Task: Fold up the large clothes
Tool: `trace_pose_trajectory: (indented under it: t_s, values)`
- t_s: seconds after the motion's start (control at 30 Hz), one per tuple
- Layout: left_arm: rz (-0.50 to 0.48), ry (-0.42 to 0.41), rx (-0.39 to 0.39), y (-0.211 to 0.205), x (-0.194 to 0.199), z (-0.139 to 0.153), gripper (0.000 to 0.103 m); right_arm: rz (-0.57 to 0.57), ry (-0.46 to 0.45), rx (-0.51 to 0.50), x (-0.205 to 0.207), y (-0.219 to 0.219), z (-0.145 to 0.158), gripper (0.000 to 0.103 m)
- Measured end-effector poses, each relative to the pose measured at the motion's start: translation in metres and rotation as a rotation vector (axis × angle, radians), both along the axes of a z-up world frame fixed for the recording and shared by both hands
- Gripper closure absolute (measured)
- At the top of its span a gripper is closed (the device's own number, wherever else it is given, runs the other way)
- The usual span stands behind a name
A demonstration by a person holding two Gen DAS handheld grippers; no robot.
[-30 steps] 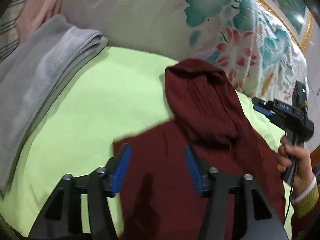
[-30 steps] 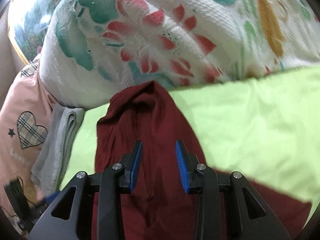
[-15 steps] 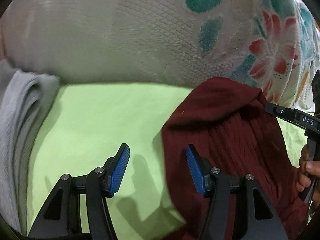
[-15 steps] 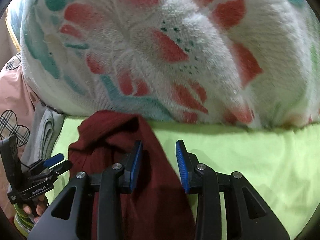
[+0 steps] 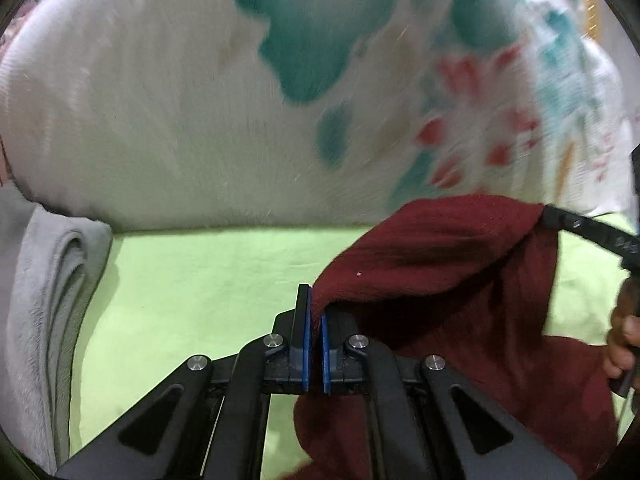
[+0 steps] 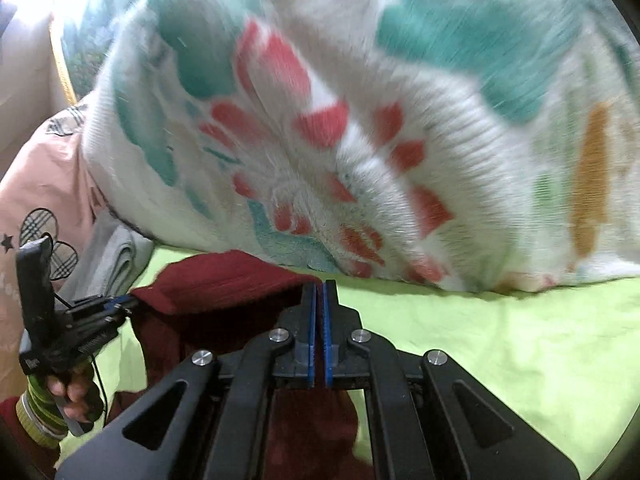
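**Maroon knit pinched at both top corners**

Ribbed, fuzzy maroon garment (image 5: 460, 280) hangs between both tongs: left tongs (image 5: 315, 304) clamped on its left corner, right tongs (image 6: 320, 296) clamped on the right one, top edge stretched between them. Below lies a smooth lime-green sheet (image 5: 192, 280), bare to the left of the left tongs. Right ahead, a plush floral blanket (image 6: 360, 140) bulges up close. Folded grey fleece (image 5: 44, 304) sits far left.
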State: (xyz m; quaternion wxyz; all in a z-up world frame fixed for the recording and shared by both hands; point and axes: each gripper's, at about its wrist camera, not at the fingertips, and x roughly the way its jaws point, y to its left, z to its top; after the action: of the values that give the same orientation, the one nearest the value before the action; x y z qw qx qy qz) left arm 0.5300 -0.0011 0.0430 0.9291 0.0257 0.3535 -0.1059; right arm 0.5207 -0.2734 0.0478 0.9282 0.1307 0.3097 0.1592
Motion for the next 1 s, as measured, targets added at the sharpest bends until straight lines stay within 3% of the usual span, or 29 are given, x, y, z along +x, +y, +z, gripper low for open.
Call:
trace_pose_trajectory:
  t_s: [0.2,0.47,0.8,0.87,0.93,1.0]
  values:
    - [-0.088,-0.062,-0.070,-0.005,-0.096,0.014,0.101,0.026,-0.043,0.014,-0.088,-0.022,0.016,0.100]
    - [-0.096,-0.004,-0.166,-0.021,-0.199,-0.021,0.101,0.034,-0.011,-0.069,-0.204,-0.023,-0.020,0.100]
    - [-0.100,0.113,-0.179,-0.008,-0.279,-0.076,0.098,0.015,0.106,0.021,-0.273,-0.019,-0.070,0.099]
    - [-0.092,0.136,-0.189,-0.002,-0.288,-0.080,0.092,0.023,0.131,0.030,-0.280,-0.018,-0.076,0.098]
    - [-0.093,0.164,-0.214,0.006,-0.294,-0.084,0.084,0.035,0.183,0.048,-0.286,-0.020,-0.085,0.094]
    - [-0.080,0.196,-0.259,0.019,-0.299,-0.085,0.072,0.029,0.221,0.053,-0.295,-0.023,-0.091,0.074]
